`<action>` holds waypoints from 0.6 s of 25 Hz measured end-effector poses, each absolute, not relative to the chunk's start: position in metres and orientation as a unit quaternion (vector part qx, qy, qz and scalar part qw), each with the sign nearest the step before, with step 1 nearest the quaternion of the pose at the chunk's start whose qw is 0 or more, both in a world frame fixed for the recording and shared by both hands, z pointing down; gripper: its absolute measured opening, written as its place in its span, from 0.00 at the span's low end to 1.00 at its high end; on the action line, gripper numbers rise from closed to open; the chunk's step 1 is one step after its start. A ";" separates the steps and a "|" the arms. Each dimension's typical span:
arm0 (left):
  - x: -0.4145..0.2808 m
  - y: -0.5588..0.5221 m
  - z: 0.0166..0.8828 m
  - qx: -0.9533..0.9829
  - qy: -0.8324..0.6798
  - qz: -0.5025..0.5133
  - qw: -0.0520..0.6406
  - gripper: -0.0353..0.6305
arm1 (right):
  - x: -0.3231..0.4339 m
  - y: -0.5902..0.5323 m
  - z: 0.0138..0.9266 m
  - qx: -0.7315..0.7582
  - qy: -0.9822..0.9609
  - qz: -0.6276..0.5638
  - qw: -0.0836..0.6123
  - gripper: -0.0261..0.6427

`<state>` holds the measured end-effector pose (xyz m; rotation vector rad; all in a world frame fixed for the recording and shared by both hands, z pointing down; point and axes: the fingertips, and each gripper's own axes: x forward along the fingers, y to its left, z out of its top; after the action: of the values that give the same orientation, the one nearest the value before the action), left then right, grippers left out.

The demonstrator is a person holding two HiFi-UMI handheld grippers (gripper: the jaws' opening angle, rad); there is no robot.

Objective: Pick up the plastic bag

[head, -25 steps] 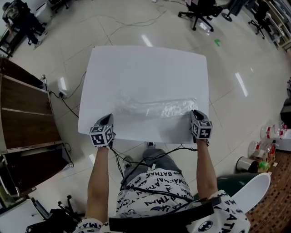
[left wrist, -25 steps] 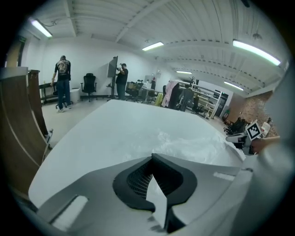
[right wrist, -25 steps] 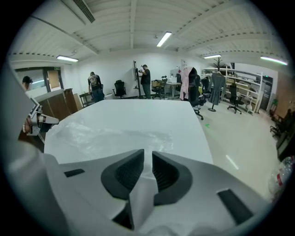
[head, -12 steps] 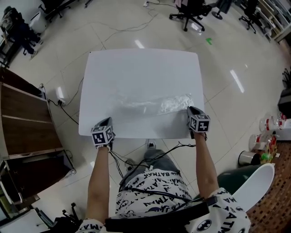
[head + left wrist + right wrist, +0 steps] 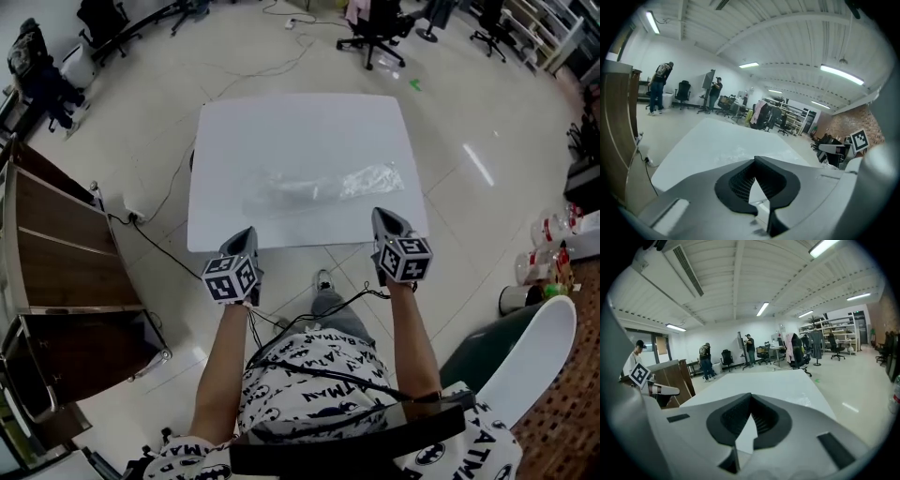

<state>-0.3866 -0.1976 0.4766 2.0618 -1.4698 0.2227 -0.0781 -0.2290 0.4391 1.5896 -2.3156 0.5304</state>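
The left tongs (image 5: 246, 236) are pressed together, tips meeting with nothing between them (image 5: 754, 161). The right tongs (image 5: 382, 217) are closing, their tips brought together on nothing (image 5: 751, 397). Both point across the near edge of the white desk (image 5: 300, 122), the left at its near left corner, the right near its near right corner, with bare desktop between them.

The clear plastic bag (image 5: 319, 185) lies stretched sideways on the near half of the desk, its crumpled, shinier end toward the right. It is ahead of both tongs and touches neither. It lies flat; whether anything is inside it cannot be told. The far half of the desk is bare.

All four desk edges stand free of furniture. To the left is a wooden cabinet (image 5: 56, 234), with cables (image 5: 155, 234) on the floor between it and the desk. Right of the person are a white chair (image 5: 525, 366) and, farther right, some bottles (image 5: 553, 262) on the floor. Office chairs (image 5: 375, 28) stand well beyond the far edge.
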 end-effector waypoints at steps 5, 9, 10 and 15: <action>-0.365 -0.156 0.432 0.811 -0.516 0.076 0.264 0.05 | -0.125 -0.171 0.410 0.549 -0.808 0.163 0.135 0.05; -0.351 -0.141 0.415 0.826 -0.512 0.085 0.220 0.05 | -0.137 -0.146 0.403 0.550 -0.808 0.165 0.127 0.05; -0.347 -0.139 0.412 0.828 -0.511 0.082 0.218 0.05 | -0.137 -0.141 0.402 0.551 -0.808 0.169 0.123 0.05; -0.329 -0.128 0.402 0.832 -0.508 0.069 0.212 0.05 | -0.139 -0.131 0.402 0.543 -0.811 0.183 0.115 0.06</action>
<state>-0.3293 -0.1280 0.4016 2.3096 -1.4122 0.1929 -0.1386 -0.1309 0.4021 1.5924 -2.3773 0.5360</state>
